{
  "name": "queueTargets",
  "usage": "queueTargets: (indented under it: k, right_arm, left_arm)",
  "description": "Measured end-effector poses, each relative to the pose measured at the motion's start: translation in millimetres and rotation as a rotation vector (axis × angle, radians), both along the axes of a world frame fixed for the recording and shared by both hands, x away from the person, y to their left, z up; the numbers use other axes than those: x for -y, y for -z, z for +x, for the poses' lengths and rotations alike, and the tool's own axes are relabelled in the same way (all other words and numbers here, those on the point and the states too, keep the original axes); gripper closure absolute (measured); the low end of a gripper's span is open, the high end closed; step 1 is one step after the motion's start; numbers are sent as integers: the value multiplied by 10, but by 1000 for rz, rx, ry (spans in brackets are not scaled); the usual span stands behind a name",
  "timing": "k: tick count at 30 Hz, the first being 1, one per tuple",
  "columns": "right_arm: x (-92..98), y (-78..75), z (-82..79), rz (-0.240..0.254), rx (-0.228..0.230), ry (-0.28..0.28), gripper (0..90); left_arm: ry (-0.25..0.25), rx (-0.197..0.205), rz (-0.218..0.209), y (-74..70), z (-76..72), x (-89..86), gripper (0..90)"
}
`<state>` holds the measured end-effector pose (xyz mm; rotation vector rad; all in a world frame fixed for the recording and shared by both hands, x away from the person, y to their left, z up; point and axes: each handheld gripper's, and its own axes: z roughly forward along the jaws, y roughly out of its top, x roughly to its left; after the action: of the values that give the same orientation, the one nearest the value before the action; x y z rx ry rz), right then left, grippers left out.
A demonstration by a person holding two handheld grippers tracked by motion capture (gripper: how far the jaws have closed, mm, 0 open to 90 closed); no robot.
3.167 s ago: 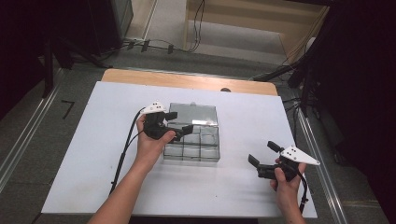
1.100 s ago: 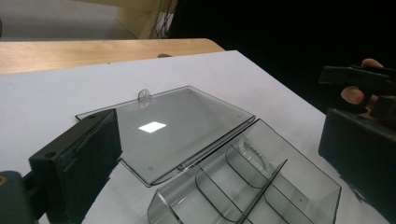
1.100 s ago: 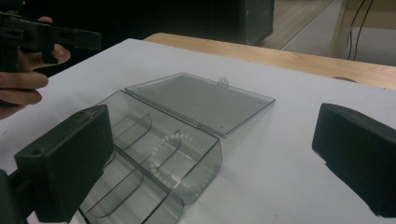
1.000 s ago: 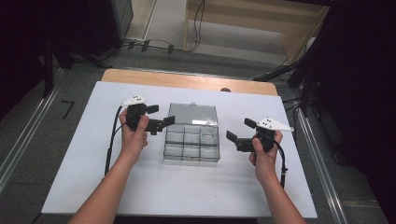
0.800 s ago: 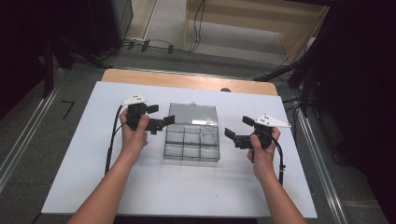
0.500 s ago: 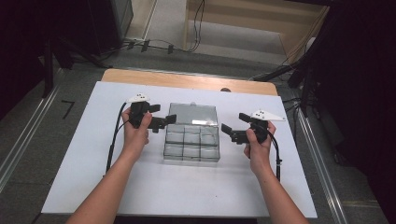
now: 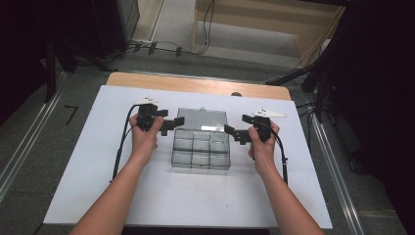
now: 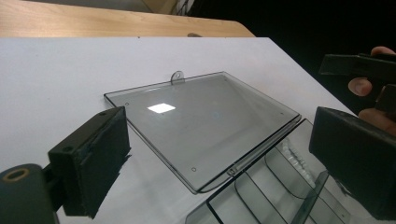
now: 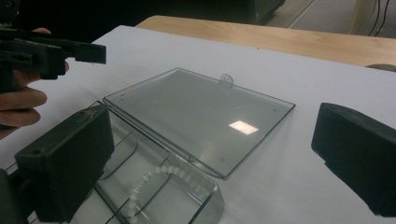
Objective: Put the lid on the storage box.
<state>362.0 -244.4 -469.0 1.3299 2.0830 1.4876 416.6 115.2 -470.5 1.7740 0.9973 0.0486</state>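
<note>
Flanking the clear box (image 7: 201, 147) on the white worktop (image 7: 98, 161), left claw (image 7: 172, 123) and right claw (image 7: 234, 132) hang apart, empty, beside its flat-lying lid (image 7: 202, 118), seemingly ready to close it.

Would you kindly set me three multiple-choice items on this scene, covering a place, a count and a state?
1. Where does the clear box sit?
A. between the two grippers
B. left of both grippers
C. on the floor

2. How many compartment columns does the box have across?
A. one
B. three
C. six

3. How is the lid?
A. shut
B. taken away
C. laid open flat

Answers:
1 A: the left gripper and the right gripper flank it.
2 B: the high view shows three columns.
3 C: it lies flat on the white table, still hinged.
</note>
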Motion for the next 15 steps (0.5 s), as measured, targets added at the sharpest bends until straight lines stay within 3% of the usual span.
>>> queueTargets:
  k: [4,10,15]
  right_arm:
    - [-42,37,85,7,-24,-11,0]
    - [-102,54,189,64,-85,-47,0]
    - [-147,92,267,58,-128,-42,28]
  left_arm:
    - [-4,-18,28,10,47,45,95]
    - [-1,-48,43,32,105,101,170]
    - [-9,-80,56,74,150,133,194]
